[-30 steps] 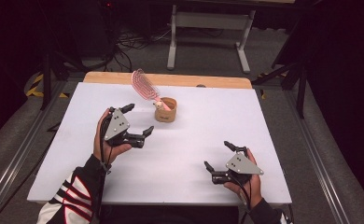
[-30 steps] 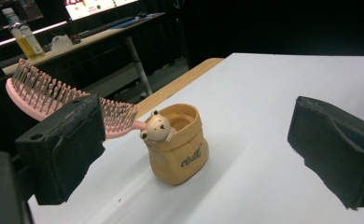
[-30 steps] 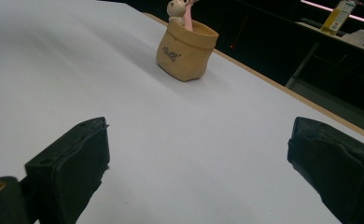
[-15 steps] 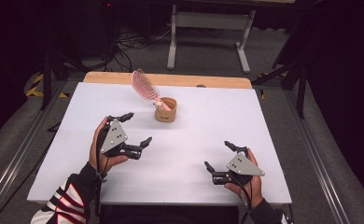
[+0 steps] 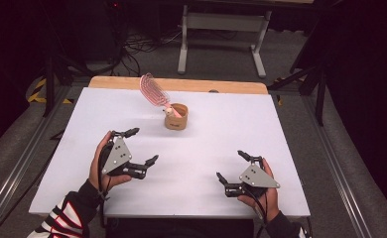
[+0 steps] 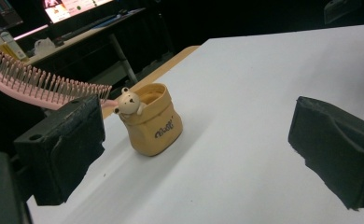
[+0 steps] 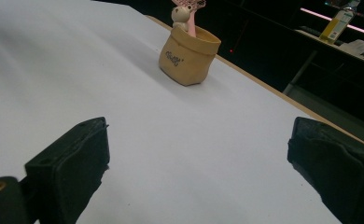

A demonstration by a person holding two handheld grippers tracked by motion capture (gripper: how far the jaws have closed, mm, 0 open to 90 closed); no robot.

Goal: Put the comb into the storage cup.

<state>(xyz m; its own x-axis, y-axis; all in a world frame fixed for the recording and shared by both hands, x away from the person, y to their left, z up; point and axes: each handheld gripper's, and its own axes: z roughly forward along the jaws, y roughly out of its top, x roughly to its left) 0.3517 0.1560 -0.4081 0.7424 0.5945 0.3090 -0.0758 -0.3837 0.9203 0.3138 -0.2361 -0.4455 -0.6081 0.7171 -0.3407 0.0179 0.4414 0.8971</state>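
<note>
- High view: a pink hairbrush stands handle-down in a tan cup, just above the frame's centre; its long axis tilts toward the upper left, bristled head uppermost
- Left gripper, at lower left, has its jaws spread wide, empty, well apart from the cup
- Right gripper, at lower right, is likewise spread and empty on the white table
- Left gripper view: a small bear figure sits on the cup's rim
</note>
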